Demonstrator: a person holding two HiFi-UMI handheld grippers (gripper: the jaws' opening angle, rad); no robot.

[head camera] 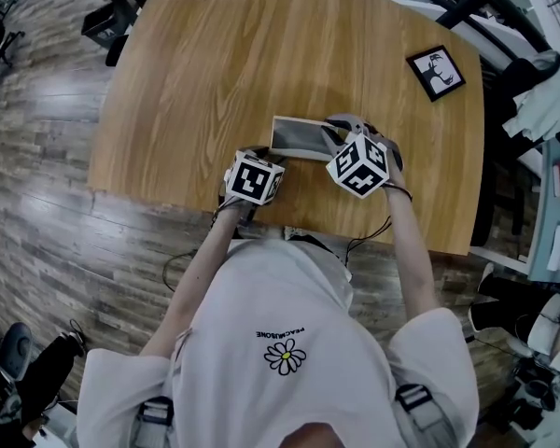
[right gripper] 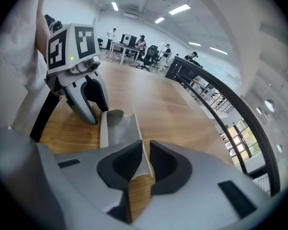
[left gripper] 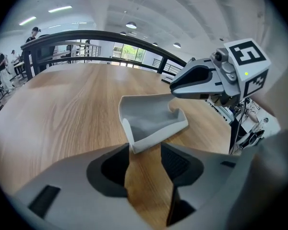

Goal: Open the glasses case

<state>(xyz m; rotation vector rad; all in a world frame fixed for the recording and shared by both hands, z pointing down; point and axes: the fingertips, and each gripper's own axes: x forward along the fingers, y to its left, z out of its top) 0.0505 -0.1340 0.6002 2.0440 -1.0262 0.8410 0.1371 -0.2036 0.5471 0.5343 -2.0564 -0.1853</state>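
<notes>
we find the glasses case (head camera: 299, 138) lying on the wooden table (head camera: 261, 45), near the table's front edge and directly ahead of the person, with one gripper at each end. the case is grey, with a pale rim, and it lies open with its inside showing. the left gripper (left gripper: 145, 152) has its jaws set wide apart. the near corner of the case sits just at the mouth of these jaws, between the two pads, and neither pad presses on it; bare table shows in the gap below the corner. the right gripper (right gripper: 145, 157) has its jaws drawn to a narrow gap. a thin upright flap of the case stands in that gap, and the pads close on its two faces near its lower corner. from there the flap runs away from the right gripper toward the left gripper, whose tips stand at the far end of the case, touching or just beside it; we cannot tell which. in the head view both grippers point downward at the case. a small framed picture (head camera: 436, 72) lies well apart, toward the far right part of the table.
</notes>
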